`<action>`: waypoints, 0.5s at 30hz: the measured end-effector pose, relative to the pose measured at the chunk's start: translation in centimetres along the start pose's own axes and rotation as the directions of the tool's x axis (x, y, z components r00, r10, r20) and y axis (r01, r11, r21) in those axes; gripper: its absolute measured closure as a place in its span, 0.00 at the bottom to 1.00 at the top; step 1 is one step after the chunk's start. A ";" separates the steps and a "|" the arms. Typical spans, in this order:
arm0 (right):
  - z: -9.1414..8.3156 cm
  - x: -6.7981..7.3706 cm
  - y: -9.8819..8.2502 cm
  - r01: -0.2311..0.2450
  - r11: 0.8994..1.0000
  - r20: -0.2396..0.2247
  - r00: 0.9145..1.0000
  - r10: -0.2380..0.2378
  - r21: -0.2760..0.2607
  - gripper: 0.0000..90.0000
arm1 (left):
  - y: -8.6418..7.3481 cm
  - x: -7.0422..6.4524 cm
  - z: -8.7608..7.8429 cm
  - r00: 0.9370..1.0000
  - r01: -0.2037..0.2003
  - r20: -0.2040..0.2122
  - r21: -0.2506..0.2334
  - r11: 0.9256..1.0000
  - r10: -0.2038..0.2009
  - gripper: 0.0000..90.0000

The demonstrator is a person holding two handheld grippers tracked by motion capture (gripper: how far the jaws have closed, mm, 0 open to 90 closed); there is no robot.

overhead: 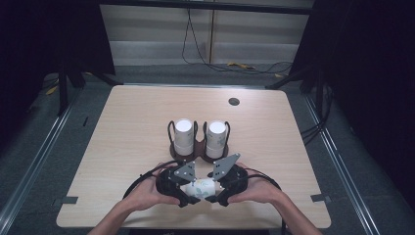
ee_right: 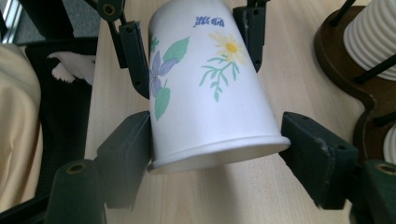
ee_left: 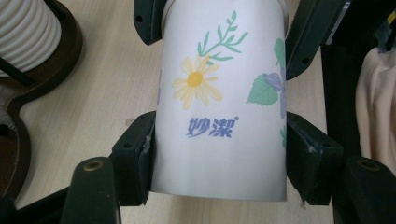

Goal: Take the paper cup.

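**Flowered paper cup held sideways between two tongs**

A white paper cup lies on its side just above the near edge of the wooden counter, its long axis running left to right across the high view. Its narrow closed base points toward the left tongs; its rolled rim and open mouth point toward the right tongs.

The cup is printed with a yellow daisy on a green sprig and a purple flower with green leaves. Beneath the daisy, blue Chinese characters read "妙潔" with a small registered mark.

The left tongs clamp the cup near its base, both pads pressed flat on its wall. The right tongs straddle the rim end: one pad touches the rim, the other stands slightly off it, so they are open. Both hands rest low at the counter's front edge, forearms coming in from below, tongs pointed inward at each other.

Just behind the cup, a dark wooden stand with black wire hoops carries two upright stacks of ribbed white cups.
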State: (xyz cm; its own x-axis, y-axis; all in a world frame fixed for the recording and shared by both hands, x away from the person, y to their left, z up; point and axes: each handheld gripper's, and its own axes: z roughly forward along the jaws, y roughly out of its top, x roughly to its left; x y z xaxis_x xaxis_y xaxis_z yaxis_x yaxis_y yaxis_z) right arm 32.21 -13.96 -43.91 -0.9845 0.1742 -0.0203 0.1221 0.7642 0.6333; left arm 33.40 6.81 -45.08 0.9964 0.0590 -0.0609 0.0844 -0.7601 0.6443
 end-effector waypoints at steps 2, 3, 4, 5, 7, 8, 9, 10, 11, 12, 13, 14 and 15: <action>-0.2 0.0 -0.3 -0.028 0.999 -0.004 1.000 0.027 -0.024 0.22 | -0.1 0.0 0.0 1.000 0.009 -0.004 -0.027 1.000 -0.009 0.38; -0.2 0.0 -0.3 -0.028 0.999 -0.004 1.000 0.027 -0.024 0.22 | -0.1 0.0 0.0 1.000 0.009 -0.004 -0.027 1.000 -0.009 0.38; -0.2 0.0 -0.4 -0.035 0.999 -0.006 0.999 0.034 -0.034 0.21 | -0.1 0.1 0.0 1.000 0.011 -0.003 -0.035 0.999 -0.011 0.38; -0.2 0.0 -0.5 -0.039 0.998 -0.003 0.999 0.039 -0.044 0.21 | -0.1 0.1 0.0 1.000 0.012 -0.003 -0.040 0.999 -0.012 0.38; -0.2 0.0 -0.7 -0.047 0.997 0.004 0.999 0.047 -0.061 0.19 | -0.2 0.2 -0.2 1.000 0.021 -0.002 -0.055 0.998 -0.021 0.38; -0.3 0.0 -0.8 -0.052 0.996 0.011 0.999 0.053 -0.073 0.18 | -0.3 0.2 -0.2 1.000 0.029 0.002 -0.062 0.998 -0.029 0.38; -0.4 0.0 -1.0 -0.056 0.994 0.021 0.998 0.058 -0.089 0.17 | -0.3 0.2 -0.2 1.000 0.024 0.001 -0.062 0.998 -0.024 0.38; -0.6 0.0 -1.3 -0.069 0.991 0.022 0.997 0.072 -0.117 0.16 | -0.4 0.2 -0.1 0.999 0.032 -0.003 -0.065 0.997 -0.032 0.38; -0.6 0.0 -1.3 -0.069 0.991 0.022 0.997 0.072 -0.117 0.16 | -0.4 0.2 -0.1 0.999 0.032 -0.003 -0.065 0.997 -0.032 0.38; -0.7 0.0 -1.4 -0.080 0.988 0.028 0.996 0.085 -0.130 0.16 | -0.4 0.2 -0.2 1.000 0.031 0.000 -0.067 0.997 -0.031 0.38; -0.9 0.0 -1.6 -0.090 0.986 0.032 0.995 0.095 -0.138 0.16 | -0.4 0.2 -0.2 0.999 0.033 0.001 -0.073 0.997 -0.033 0.38; -1.0 0.0 -1.8 -0.099 0.984 0.039 0.994 0.106 -0.148 0.16 | -0.4 0.2 -0.1 0.999 0.032 0.004 -0.079 0.996 -0.032 0.38; -1.1 0.0 -1.9 -0.106 0.982 0.043 0.993 0.114 -0.159 0.16 | -0.3 0.2 -0.1 0.999 0.036 0.007 -0.081 0.996 -0.035 0.38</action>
State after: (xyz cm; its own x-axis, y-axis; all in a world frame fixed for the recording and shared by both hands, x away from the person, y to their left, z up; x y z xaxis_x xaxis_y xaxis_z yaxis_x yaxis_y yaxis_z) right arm 31.86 -16.11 -44.26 -0.9579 0.2865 0.0189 0.2040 0.6326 0.7471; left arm 33.52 7.17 -45.22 0.9927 0.0813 -0.0891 0.1205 -0.7028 0.7011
